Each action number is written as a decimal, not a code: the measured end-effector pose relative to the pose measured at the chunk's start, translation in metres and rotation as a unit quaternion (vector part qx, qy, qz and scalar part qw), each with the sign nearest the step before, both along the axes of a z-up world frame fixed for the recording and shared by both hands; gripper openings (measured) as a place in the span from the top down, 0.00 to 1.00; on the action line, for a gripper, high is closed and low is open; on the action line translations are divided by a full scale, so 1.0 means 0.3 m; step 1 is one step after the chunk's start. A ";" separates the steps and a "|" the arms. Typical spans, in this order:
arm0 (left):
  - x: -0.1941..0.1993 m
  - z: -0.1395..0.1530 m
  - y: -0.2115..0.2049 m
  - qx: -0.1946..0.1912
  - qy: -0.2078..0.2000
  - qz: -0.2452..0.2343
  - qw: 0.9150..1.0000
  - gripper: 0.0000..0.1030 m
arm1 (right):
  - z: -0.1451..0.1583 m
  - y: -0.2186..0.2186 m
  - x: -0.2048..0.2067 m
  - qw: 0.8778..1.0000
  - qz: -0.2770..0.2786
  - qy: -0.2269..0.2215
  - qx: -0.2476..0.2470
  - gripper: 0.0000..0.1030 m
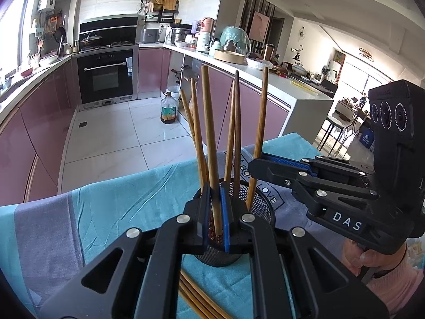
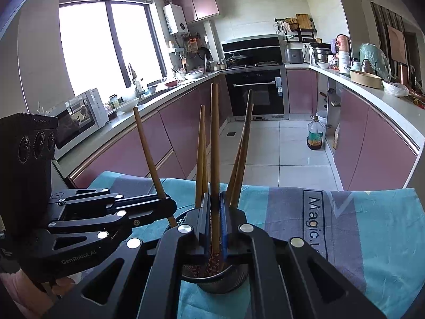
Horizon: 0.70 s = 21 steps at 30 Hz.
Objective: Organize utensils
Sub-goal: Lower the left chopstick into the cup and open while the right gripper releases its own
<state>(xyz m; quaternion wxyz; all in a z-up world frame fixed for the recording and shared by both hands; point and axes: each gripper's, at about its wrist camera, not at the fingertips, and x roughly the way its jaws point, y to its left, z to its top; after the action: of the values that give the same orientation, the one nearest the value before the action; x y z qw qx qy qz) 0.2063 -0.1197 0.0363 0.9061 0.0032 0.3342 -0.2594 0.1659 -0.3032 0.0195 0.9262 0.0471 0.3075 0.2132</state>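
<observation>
Clamping one chopstick (image 1: 211, 143) apiece, both grippers hover over the mesh holder (image 1: 261, 207) on the teal cloth (image 1: 111, 207). Left gripper (image 1: 214, 212) nearly closed on its stick; right gripper (image 2: 214, 212) likewise. Spare chopsticks (image 1: 196, 295) lie on cloth just beside the holder.

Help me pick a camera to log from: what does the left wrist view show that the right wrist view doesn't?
Only the left wrist view shows loose chopsticks lying on the cloth and the dining area beyond the counter. Only the right wrist view shows the window and microwave. Both show the mesh holder of upright chopsticks, each gripper, left and right, shut on one chopstick over it, plus the oven and oil bottle.
</observation>
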 end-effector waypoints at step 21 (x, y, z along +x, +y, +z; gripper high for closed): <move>0.017 -0.043 0.019 -0.004 0.001 0.016 1.000 0.68 | -0.025 -0.032 0.005 1.000 -0.018 0.013 0.009 0.80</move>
<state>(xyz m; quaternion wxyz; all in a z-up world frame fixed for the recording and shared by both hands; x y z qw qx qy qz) 0.2115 -0.1141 0.0235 0.9096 -0.0063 0.3343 -0.2465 0.1674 -0.3129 0.0120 0.9251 0.0639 0.3170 0.1991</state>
